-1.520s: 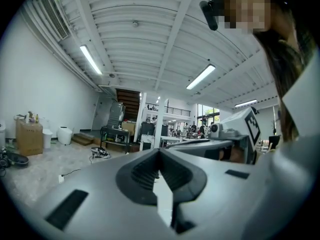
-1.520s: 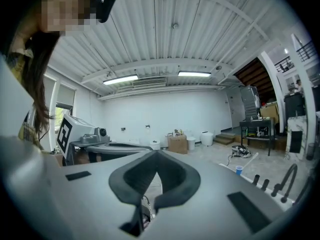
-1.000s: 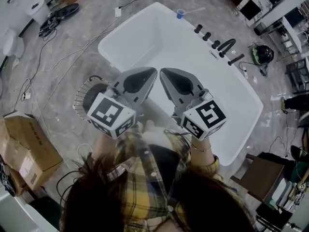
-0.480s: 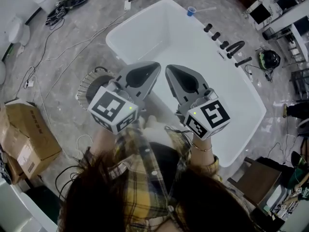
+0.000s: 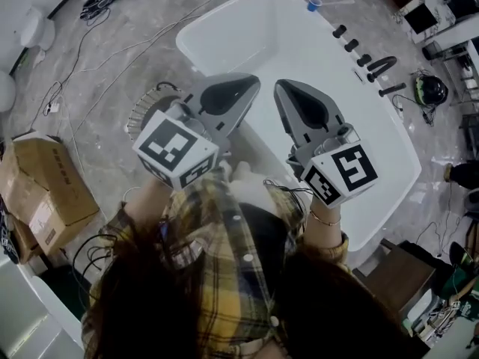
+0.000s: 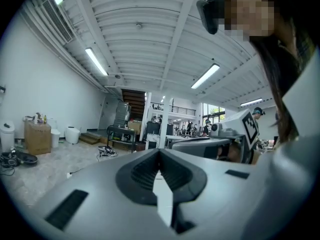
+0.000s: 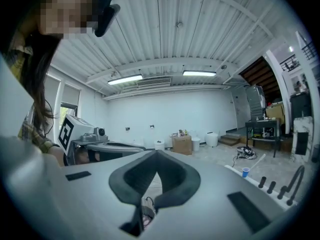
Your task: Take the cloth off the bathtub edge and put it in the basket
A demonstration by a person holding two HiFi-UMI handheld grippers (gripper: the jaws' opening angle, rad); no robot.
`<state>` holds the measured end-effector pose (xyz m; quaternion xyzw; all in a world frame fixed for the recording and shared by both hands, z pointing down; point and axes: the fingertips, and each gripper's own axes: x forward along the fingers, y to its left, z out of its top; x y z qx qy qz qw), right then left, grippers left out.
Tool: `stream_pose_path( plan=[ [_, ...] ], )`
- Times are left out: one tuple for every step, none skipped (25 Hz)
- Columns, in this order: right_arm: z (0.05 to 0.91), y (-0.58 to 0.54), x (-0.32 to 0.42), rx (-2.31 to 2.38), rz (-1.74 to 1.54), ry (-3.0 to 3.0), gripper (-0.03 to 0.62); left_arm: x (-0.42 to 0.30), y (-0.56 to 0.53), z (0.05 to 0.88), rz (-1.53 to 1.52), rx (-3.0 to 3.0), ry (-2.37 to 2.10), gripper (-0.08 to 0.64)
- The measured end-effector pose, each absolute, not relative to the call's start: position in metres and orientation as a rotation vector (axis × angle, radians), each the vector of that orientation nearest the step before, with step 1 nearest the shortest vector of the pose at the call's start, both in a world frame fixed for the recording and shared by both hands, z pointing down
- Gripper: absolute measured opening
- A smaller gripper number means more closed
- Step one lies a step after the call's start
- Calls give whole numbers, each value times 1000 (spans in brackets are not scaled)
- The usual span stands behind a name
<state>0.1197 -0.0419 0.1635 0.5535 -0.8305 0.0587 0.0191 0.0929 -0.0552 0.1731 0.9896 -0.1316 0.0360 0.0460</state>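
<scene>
The white bathtub (image 5: 299, 47) lies ahead of me, its near edge passing under both grippers. A pale bundle (image 5: 243, 174), probably the cloth, shows low between the grippers on that edge and is mostly hidden by them. The round wire basket (image 5: 146, 107) stands on the floor left of the tub, partly behind my left gripper (image 5: 251, 81). That gripper is shut and holds nothing, raised over the tub edge. My right gripper (image 5: 281, 87) is beside it, also shut and empty. In the left gripper view the jaws (image 6: 160, 151) meet at their tips; the right gripper view shows the same (image 7: 156, 154).
A cardboard box (image 5: 45, 193) sits on the floor at the left. Cables trail over the grey floor. A blue cup (image 5: 313, 4) and black tap fittings (image 5: 374, 62) stand on the tub's far rim. A dark helmet (image 5: 430, 90) lies beyond it.
Both grippers have drifted a little right and up in the head view as the head shifted; the tub and basket now sit higher. The jaws stayed shut.
</scene>
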Motion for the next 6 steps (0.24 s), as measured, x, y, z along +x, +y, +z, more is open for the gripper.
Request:
stream_pose_path(
  plan=[
    [163,-41,124,1730,180,-2574,15,95,-56,173,110,3023,-397,17],
    [161,-40,129,1742,176,-2568,15,97,-57,173,107,3024,-392,17],
    [160,-38,133,1753,169,-2561,15,100,-58,172,105,3027,-387,17],
    [158,-36,138,1764,159,-2553,15,102,-58,172,103,3031,-383,17],
    [156,-35,143,1774,148,-2545,15,105,-58,172,104,3036,-378,17],
    [154,-33,148,1784,136,-2537,15,108,-58,172,105,3042,-374,17]
  ],
)
